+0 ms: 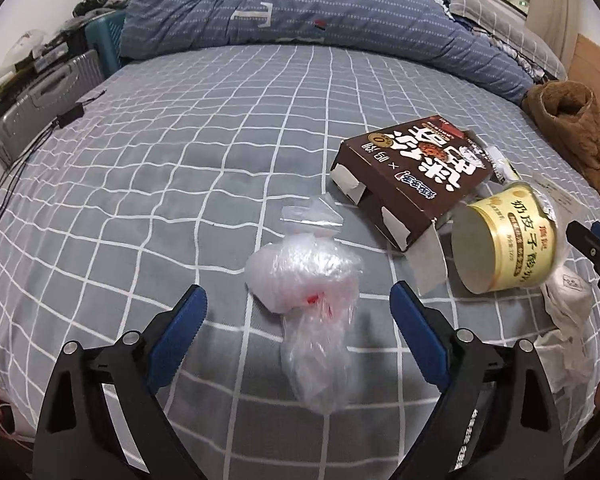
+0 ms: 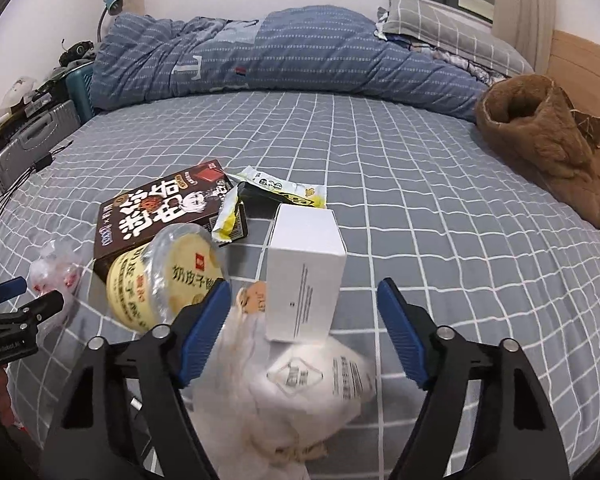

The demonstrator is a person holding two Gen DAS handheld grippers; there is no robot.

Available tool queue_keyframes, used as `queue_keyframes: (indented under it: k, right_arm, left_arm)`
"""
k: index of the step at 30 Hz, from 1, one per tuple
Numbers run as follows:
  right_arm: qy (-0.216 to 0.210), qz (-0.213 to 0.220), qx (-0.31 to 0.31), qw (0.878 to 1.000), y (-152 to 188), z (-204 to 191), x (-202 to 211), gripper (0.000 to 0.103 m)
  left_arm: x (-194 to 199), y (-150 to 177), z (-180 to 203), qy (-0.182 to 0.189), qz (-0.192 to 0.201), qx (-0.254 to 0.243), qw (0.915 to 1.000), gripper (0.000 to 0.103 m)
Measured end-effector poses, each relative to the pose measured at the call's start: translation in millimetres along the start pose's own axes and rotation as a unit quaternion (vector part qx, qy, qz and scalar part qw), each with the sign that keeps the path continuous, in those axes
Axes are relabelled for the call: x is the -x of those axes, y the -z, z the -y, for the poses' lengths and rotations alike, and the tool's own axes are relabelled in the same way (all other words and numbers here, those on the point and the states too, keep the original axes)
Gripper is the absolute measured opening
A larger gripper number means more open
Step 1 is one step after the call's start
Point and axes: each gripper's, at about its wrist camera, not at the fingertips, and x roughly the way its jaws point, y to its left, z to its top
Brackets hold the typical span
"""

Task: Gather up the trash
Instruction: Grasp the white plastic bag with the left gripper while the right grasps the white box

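Crumpled clear plastic bag [image 1: 312, 312] sat right under the left gripper [image 1: 298, 312], lying loose on the grey checked bedsheet [image 1: 180, 160] between the two blue pads, which were spread wide and not touching it. So that claw was released, nothing in it. Same story on the other side: the right gripper [image 2: 304, 320] was spread wide open too, hovering over a white paper bag [image 2: 300, 392] with a small white box [image 2: 306, 276] standing on its far end, pads clear of both.

Rest of the trash was bunched up mid-bed. From the left camera you got the brown snack box [image 1: 416, 168] with its end flaps hanging open, and the yellow cup [image 1: 504, 240] tipped on its side just beside it, bottom facing the lens. Right camera saw that cup from the lid end instead, plus a yellow wrapper [image 2: 272, 196] leaning on the brown box, which the left view mostly hid behind the box. The white box didn't really show from the left either.

Each camera caught the other gripper at its edge. Farther back were the rolled blue duvet [image 2: 292, 56] and a brown fuzzy garment [image 2: 548, 140]; a silver suitcase [image 1: 44, 96] stood beside the bed.
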Motion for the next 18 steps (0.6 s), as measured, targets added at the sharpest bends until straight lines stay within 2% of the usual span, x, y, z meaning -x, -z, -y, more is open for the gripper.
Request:
queue_keyframes:
  k: [6,7,10,18]
  right_arm:
    - [-0.008,-0.011,-0.001,1.000,-6,-1,-13,0.054]
    - [-0.009,-0.012,0.001,1.000,-7,-1,-15,0.052]
    - [-0.010,-0.018,0.003,1.000,-6,-4,-18,0.038]
    - [-0.003,0.009,0.005,1.000,-8,-6,-2,0.038]
  left_arm:
    - [-12,-3,5,0.002,-0.014,-0.005,0.9999,0.077]
    - [-14,-2,5,0.002,-0.016,-0.007,0.9998,0.071]
    - [-17,-1,5,-0.002,-0.021,-0.008,0.9998,0.060]
    - [-7,-3,-6,0.020,-0.014,0.011,0.9996,0.056]
